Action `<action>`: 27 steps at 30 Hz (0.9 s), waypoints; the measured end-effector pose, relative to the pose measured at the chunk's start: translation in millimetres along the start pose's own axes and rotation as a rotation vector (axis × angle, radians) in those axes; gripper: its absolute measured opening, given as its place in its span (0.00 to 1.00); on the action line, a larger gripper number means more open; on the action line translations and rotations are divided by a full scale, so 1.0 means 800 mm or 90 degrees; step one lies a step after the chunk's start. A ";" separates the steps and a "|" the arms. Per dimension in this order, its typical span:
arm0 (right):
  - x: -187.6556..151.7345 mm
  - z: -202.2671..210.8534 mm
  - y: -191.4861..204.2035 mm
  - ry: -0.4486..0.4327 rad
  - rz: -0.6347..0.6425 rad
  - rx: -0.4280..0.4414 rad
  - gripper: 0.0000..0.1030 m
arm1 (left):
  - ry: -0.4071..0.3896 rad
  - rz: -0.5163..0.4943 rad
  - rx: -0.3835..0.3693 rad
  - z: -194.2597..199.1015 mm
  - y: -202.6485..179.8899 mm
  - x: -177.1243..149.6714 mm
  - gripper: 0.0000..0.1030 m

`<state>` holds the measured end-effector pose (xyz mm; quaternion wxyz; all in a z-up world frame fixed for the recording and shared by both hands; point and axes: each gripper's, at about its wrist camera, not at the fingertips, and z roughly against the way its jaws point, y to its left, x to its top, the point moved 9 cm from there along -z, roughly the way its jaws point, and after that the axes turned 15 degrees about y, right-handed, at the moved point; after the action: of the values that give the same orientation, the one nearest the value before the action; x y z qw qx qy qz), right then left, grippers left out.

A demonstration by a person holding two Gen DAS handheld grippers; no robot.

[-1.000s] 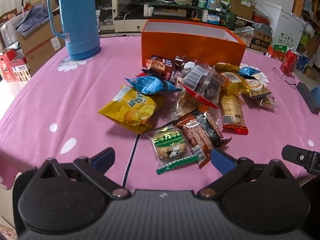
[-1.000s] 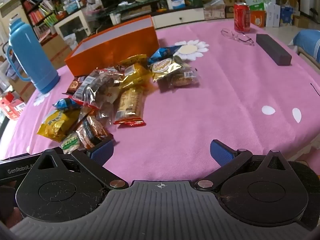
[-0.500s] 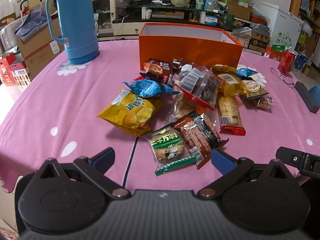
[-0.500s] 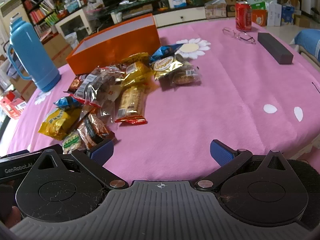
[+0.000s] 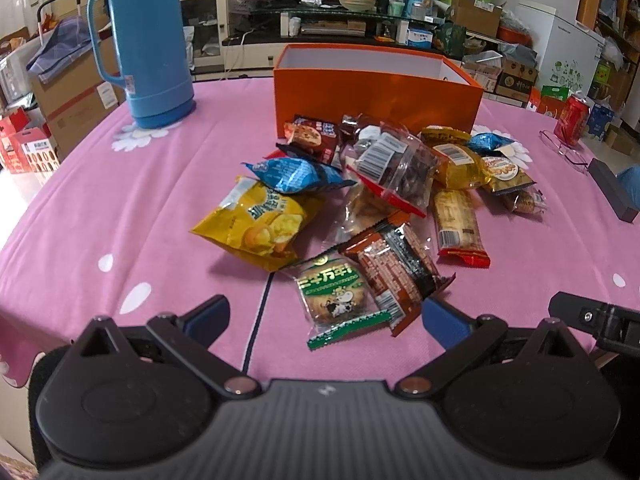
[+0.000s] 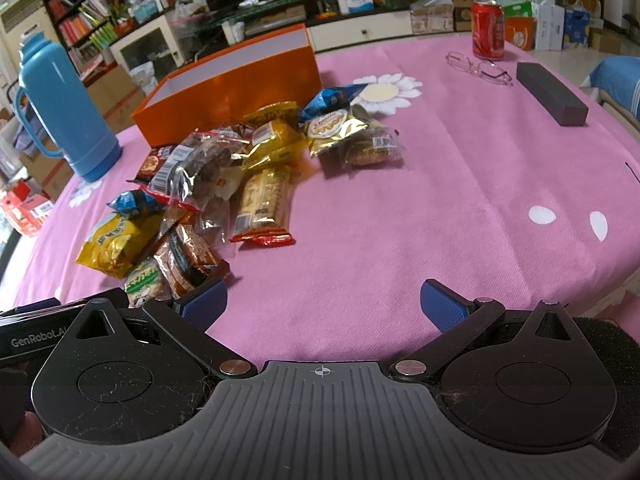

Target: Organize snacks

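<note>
Snacks point(image 5: 360, 208) lie heaped mid-bench point(image 5: 120, 208), none yet in the orange box point(image 5: 376, 92) at twelve o'clock beyond them. Sorting looks unstarted; next move calls for reaching to the nearest packet. Left claw point(image 5: 324, 316) and right claw point(image 6: 322, 300) both gape wide, holding and touching nothing.

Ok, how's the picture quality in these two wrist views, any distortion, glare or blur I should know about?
Left wrist view: strong fisheye bending, the tall blue plastic thermos leans inward; sharp focus; the clear crinkly snack bag shows small highlights. Right wrist view: the pink tablecloth edge curves; shiny gold foil packets catch glare; soft shadows beside the snacks; no motion blur.
</note>
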<state>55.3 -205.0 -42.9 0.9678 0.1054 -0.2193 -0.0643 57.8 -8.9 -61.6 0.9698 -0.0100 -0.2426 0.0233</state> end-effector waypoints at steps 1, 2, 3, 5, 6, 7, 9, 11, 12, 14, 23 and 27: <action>0.000 0.000 0.000 0.000 0.000 0.000 0.80 | 0.001 0.000 0.000 0.000 0.000 0.000 0.99; 0.000 0.000 0.000 0.000 0.000 0.000 0.80 | 0.001 0.000 -0.001 0.000 0.000 0.000 0.99; 0.000 0.000 0.000 0.000 0.000 0.000 0.80 | 0.001 0.000 0.000 0.000 0.000 0.000 0.99; 0.000 0.000 0.000 0.000 0.000 0.001 0.80 | 0.001 0.000 0.000 0.000 0.000 0.000 0.99; 0.000 -0.001 0.000 0.001 0.000 0.001 0.80 | 0.001 0.000 -0.001 0.000 0.000 0.000 0.99; 0.000 -0.001 0.001 0.001 0.000 0.000 0.80 | 0.002 0.000 -0.001 -0.001 0.000 0.000 0.99; -0.001 -0.002 0.001 0.001 0.000 0.000 0.80 | 0.003 0.000 -0.001 -0.002 0.000 -0.001 0.99; -0.001 -0.002 0.002 0.002 0.000 0.000 0.80 | 0.005 0.000 -0.001 -0.003 0.000 -0.002 0.99; -0.002 -0.003 0.002 0.003 0.000 0.000 0.80 | 0.006 0.000 -0.001 -0.004 0.000 -0.002 0.99; -0.002 -0.005 0.002 0.005 0.001 0.001 0.80 | 0.008 0.000 -0.001 -0.005 0.000 -0.002 0.99; -0.003 -0.006 0.001 0.006 0.000 0.002 0.80 | 0.012 -0.002 0.001 -0.007 0.000 -0.004 0.99; -0.004 -0.008 0.001 0.007 -0.001 0.003 0.80 | 0.013 -0.002 0.001 -0.007 -0.001 -0.003 0.99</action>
<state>55.0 -202.8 -49.4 0.9688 0.1079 -0.2140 -0.0636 58.1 -9.7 -68.1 0.9723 -0.0093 -0.2324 0.0215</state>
